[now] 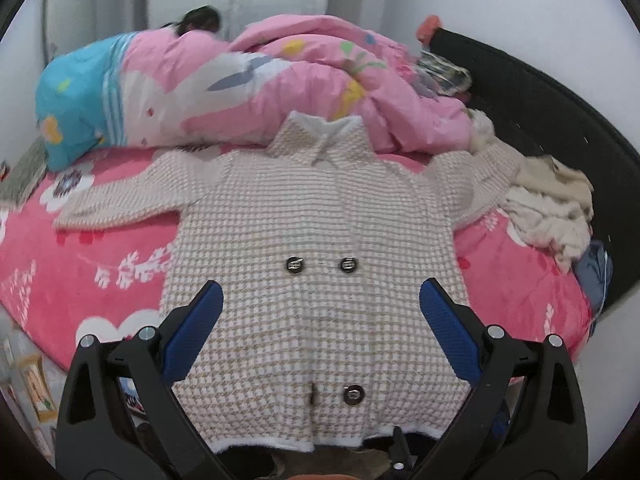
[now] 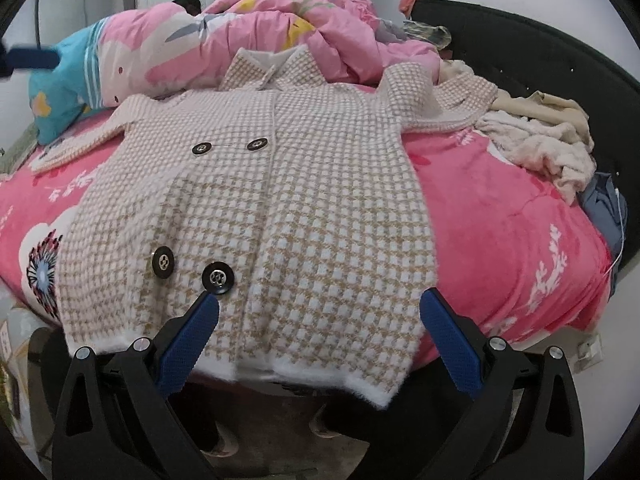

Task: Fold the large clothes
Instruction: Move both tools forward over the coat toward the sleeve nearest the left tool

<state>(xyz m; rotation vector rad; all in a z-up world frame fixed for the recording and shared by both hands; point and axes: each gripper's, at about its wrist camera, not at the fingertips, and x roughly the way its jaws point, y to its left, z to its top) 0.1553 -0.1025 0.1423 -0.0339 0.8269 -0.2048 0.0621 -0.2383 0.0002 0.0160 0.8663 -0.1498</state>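
Checked coat [image 1: 312, 232] lies lengthwise, collar away; both grippers' jaws gape empty

My left gripper [image 1: 320, 308] has its jaws spread wide, blue pads [image 1: 198, 330] facing inward, nothing between them. My right gripper [image 2: 320, 312] matches: jaws wide apart, holding nothing.

Ahead of both open jaws the coat [image 1: 316, 240] lies flat, nothing above it. Beyond its collar the quilt [image 1: 256, 92] blocks the way. Right of the jaws, bare bed [image 2: 500, 220] is free up to the clothes pile [image 2: 544, 140] beside the headboard [image 2: 532, 52].
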